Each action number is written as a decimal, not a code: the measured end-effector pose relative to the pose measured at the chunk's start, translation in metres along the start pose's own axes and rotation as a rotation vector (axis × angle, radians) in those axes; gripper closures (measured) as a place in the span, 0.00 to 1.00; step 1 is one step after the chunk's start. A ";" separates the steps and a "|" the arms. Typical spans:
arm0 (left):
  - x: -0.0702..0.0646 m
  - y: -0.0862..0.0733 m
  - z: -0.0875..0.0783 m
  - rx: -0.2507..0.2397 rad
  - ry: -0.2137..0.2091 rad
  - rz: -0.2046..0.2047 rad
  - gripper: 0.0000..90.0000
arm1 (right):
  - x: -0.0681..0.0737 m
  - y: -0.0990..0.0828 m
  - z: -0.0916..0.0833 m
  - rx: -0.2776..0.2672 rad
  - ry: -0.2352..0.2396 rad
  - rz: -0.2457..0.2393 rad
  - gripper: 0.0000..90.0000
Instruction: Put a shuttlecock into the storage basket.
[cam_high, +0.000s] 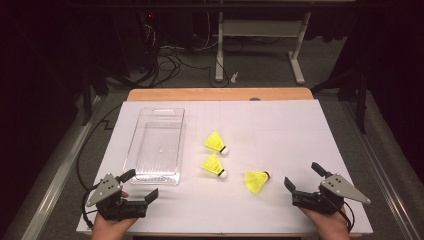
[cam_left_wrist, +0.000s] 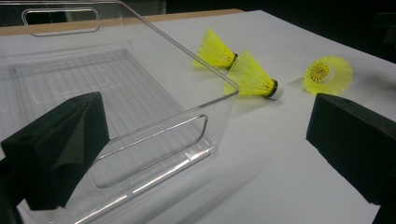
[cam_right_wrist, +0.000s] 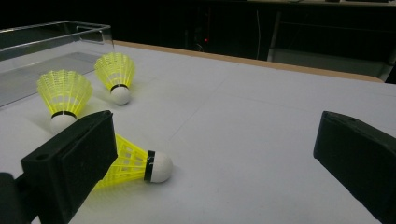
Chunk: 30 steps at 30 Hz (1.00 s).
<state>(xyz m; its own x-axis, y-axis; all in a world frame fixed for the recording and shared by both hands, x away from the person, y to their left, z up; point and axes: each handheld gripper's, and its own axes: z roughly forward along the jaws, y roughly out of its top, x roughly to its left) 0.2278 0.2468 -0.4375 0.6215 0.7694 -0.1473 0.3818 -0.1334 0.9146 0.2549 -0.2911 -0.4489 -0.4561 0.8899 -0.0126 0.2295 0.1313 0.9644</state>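
Three yellow shuttlecocks lie on the white table sheet: a far one (cam_high: 216, 143), a middle one (cam_high: 213, 165) and a near one (cam_high: 257, 180) on its side. Left of them stands an empty clear plastic tray (cam_high: 161, 108). My left gripper (cam_high: 142, 183) rests open at the tray's near end, nothing between its jaws. The left gripper view looks over the tray's near wall (cam_left_wrist: 154, 140) toward the shuttlecocks (cam_left_wrist: 252, 77). My right gripper (cam_high: 301, 175) is open just right of the near shuttlecock (cam_right_wrist: 140, 163), which lies beside its left jaw, cork pointing right.
The white sheet (cam_high: 280, 130) covers most of the table, with a strip of wood (cam_high: 220, 94) showing at the far edge. Beyond it stand a desk frame (cam_high: 260, 30) and loose cables on the floor. A cable (cam_high: 82, 160) trails off the left side.
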 end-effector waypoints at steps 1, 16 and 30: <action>0.000 0.000 0.000 0.000 0.000 0.000 0.01 | 0.000 0.000 0.000 0.001 -0.002 0.003 0.00; 0.000 0.000 -0.001 0.002 0.005 0.000 0.01 | 0.000 -0.002 0.003 -0.008 -0.001 0.014 0.00; 0.000 0.001 0.001 0.009 0.000 0.005 0.01 | 0.001 -0.001 0.003 -0.011 -0.006 0.003 0.00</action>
<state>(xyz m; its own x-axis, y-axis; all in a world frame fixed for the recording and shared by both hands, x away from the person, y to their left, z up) 0.2289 0.2465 -0.4375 0.6236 0.7685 -0.1432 0.3848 -0.1422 0.9120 0.2568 -0.2893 -0.4511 -0.4500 0.8930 -0.0112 0.2219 0.1239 0.9672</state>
